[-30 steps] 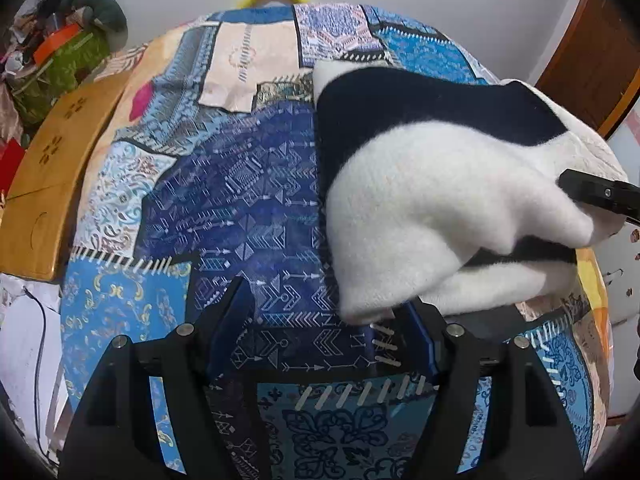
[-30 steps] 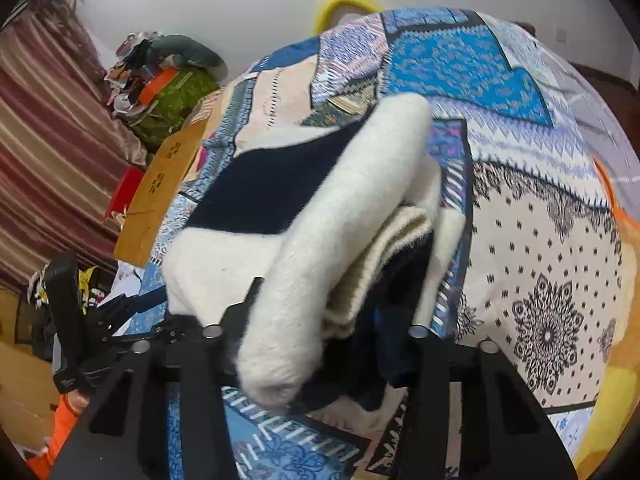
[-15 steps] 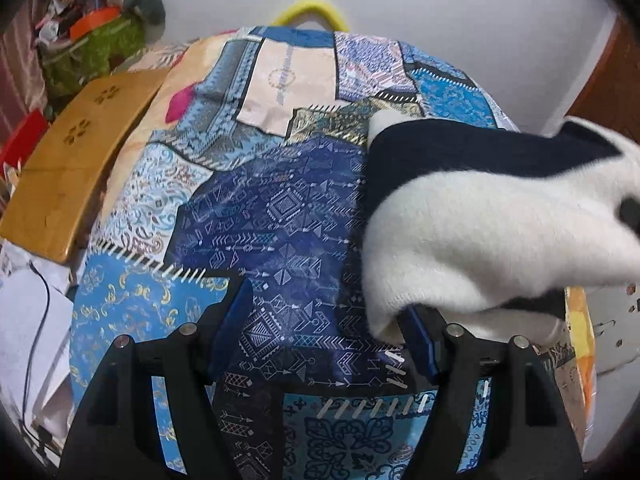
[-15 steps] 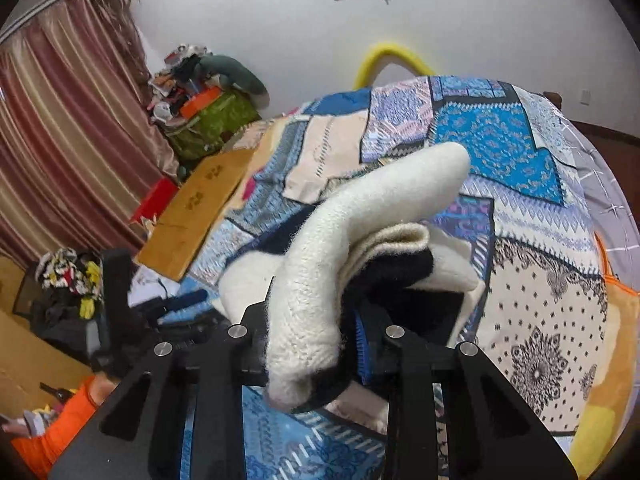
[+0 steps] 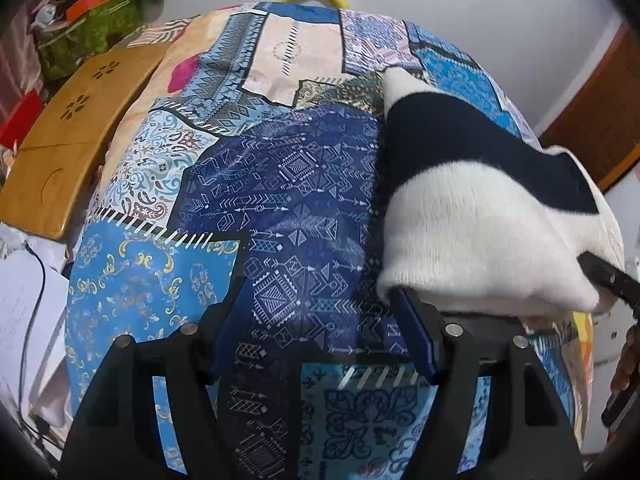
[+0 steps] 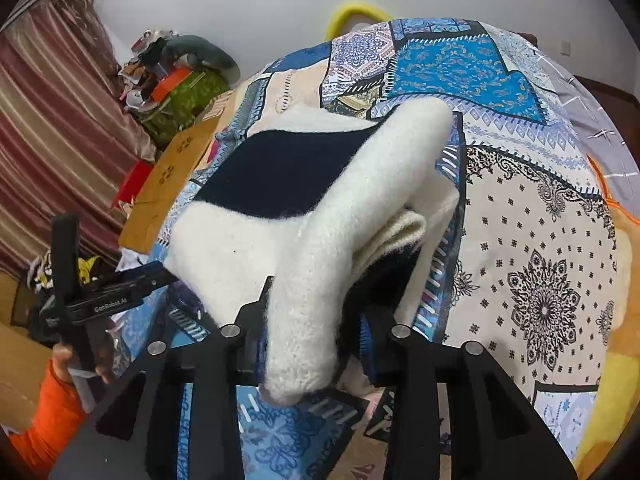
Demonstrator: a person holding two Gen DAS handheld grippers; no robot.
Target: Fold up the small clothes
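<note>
On the patchwork bedspread [image 6: 532, 240], right claw [image 6: 312, 344] clenched on the bunched white-and-navy sweater [image 6: 280, 216], left claw [image 5: 320, 336] released — thick roll could slip out, undoing the fold.

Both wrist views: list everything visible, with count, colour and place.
fuzzy white and navy knit garment: one, partly folded, on the bedspread
patchwork bedspread: one, blue and cream, covering the bed
wooden board: one, tan, left of the bed
green patterned bag: one, beside the wall
striped curtain: one, maroon, far left
yellow hoop: one, behind the bed
left gripper: black, open, beside the garment
right gripper: black, clamped on the garment's white fold
orange sleeve: one, lower left
</note>
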